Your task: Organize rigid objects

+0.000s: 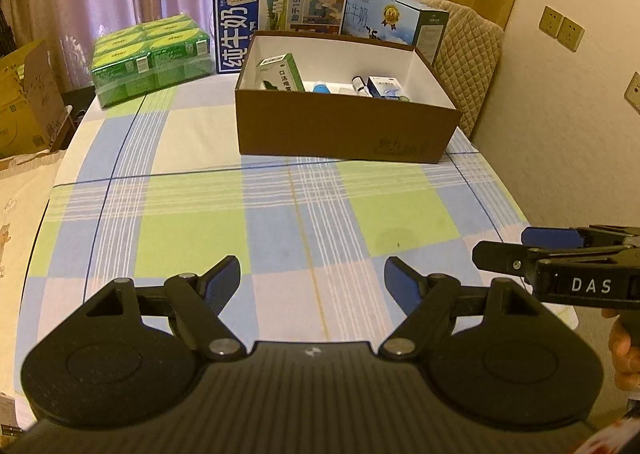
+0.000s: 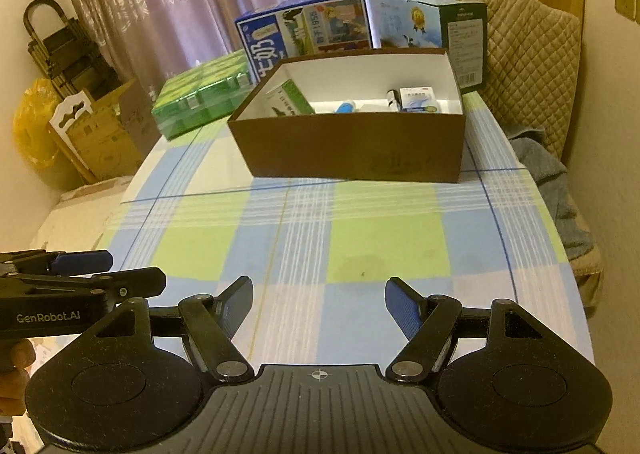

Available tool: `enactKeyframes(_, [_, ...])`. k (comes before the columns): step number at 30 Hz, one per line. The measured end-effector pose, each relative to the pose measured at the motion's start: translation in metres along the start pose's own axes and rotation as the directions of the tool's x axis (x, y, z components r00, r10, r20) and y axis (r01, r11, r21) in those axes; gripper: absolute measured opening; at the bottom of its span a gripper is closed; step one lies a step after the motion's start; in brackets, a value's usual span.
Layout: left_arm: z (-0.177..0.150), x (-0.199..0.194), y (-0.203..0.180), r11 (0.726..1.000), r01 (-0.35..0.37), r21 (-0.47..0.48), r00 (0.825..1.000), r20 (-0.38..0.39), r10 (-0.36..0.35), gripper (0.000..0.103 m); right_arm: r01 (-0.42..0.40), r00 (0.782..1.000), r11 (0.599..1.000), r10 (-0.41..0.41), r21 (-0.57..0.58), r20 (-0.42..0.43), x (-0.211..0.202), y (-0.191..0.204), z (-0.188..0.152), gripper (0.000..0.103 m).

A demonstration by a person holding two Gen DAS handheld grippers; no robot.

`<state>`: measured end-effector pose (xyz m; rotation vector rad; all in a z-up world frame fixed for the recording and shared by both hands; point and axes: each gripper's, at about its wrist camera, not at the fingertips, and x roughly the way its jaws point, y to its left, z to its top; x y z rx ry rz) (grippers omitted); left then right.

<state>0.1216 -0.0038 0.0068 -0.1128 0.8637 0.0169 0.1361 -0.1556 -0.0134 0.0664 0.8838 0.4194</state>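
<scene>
Here, the biggest thing in front of you is the table (image 1: 192,214) with its checked cloth of green, blue, pink and cream squares, bare over the whole near half. At the far side stand two milk cartons: a dark blue one (image 1: 280,14) with large white Chinese characters for pure milk and the figure 1956 on its face, and just right of it a pale blue one (image 1: 384,20) bearing a gold medal seal; its small print is too fine to read. To their left lies a shrink-wrapped pack of green boxes (image 1: 152,58). In front of the cartons sits the open brown cardboard box (image 1: 344,126), white inside, with a faint dark mark on its near wall that you cannot make out. Inside it, at the left, a green and white medicine box (image 1: 282,72) with Chinese lettering leans on the wall; towards the right are a small blue bottle (image 1: 322,87), a little dark-capped vial (image 1: 359,84) and a blue and white packet (image 1: 385,87), close together on the floor of the box. Your left gripper (image 1: 312,286) hangs over the near cloth with its blue-padded jaws spread wide and nothing between them. Your right gripper (image 2: 319,308), marked DAS on one side, stands just beside it, likewise parted and empty; the left one's side reads GenRobot.AI.
</scene>
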Motion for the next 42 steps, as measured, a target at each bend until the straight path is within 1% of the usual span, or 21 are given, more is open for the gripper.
enactKeyframes(8, [-0.013, -0.011, 0.006, 1.0, 0.009, 0.006, 1.0, -0.002, -0.009, 0.076, 0.008, 1.0, 1.0, -0.008, 0.004, -0.004, -0.006, 0.015, -0.017, 0.07])
enactKeyframes(17, [-0.021, -0.018, 0.008, 1.0, 0.017, 0.015, 1.0, 0.001, -0.017, 0.076, 0.017, 1.0, 1.0, -0.016, 0.017, -0.004, -0.012, 0.023, -0.028, 0.07])
enactKeyframes(37, [-0.025, -0.022, 0.009, 1.0, 0.018, 0.012, 1.0, 0.002, -0.018, 0.076, 0.016, 1.0, 1.0, -0.016, 0.012, -0.012, -0.013, 0.029, -0.033, 0.07])
enactKeyframes(42, [-0.025, -0.021, 0.008, 1.0, 0.019, 0.014, 1.0, -0.001, -0.019, 0.076, 0.016, 1.0, 1.0, -0.016, 0.01, -0.016, -0.011, 0.028, -0.03, 0.07])
